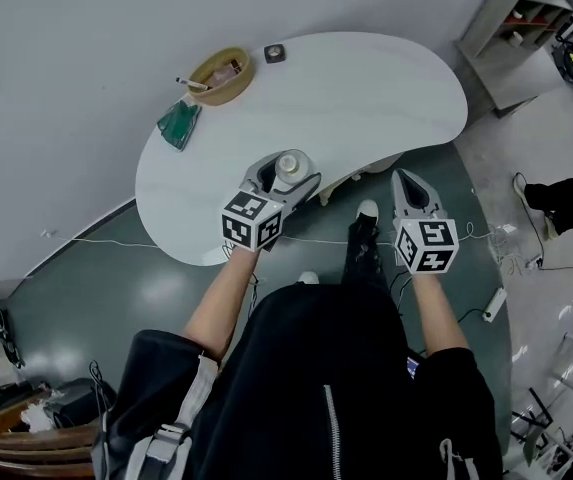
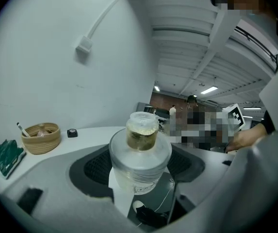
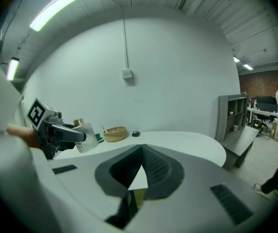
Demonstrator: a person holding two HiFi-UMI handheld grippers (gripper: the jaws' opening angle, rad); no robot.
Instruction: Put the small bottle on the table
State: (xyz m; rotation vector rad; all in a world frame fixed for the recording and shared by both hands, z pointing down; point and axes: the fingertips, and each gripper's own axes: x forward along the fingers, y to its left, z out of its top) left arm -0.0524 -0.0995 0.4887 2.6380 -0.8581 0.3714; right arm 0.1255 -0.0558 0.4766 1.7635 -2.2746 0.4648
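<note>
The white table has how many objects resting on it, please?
3: a woven basket at the far left, a green pouch just in front of it, a small black object to its right. The small bottle is held by the left gripper.

The person wears a black short-sleeved top (image 1: 316, 368) with a zip (image 1: 331, 423) down the front and pale grey straps (image 1: 181, 418), perhaps a bag's, at one side. The left gripper (image 1: 288, 173) and right gripper (image 1: 406, 183) have light grey shells, dark ribbed pads (image 3: 158, 169) and cubes (image 1: 253, 220) with black-and-white square markers
</note>
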